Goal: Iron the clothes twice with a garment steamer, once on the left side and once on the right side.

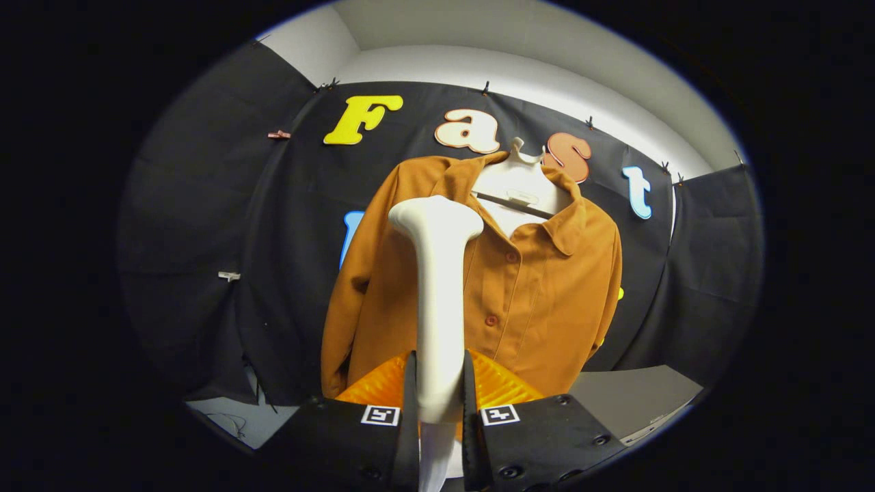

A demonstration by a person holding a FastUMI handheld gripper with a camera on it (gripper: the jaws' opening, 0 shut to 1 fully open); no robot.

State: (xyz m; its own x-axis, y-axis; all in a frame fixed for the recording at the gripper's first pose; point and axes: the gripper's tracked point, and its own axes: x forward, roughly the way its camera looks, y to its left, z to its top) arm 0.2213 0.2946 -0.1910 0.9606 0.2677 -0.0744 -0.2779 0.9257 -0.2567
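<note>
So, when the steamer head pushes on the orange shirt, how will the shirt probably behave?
The orange shirt looks like soft cloth hanging loose from a hanger, so it will probably yield and swing back rather than resist. Its sleeve hangs free and may sway. The gripper is shut on the white steamer, which looks rigid.

1. White moulded plastic hanger bust point(517, 186), with a small hook at its top, set against the black cloth wall.
2. Black cloth wall point(205, 225), draped in panels and pinned along its upper edge with small clips.
3. White ceiling and upper wall point(478, 48), above the cloth.
4. Grey flat-topped surface point(629, 393), low down, to the right.
</note>
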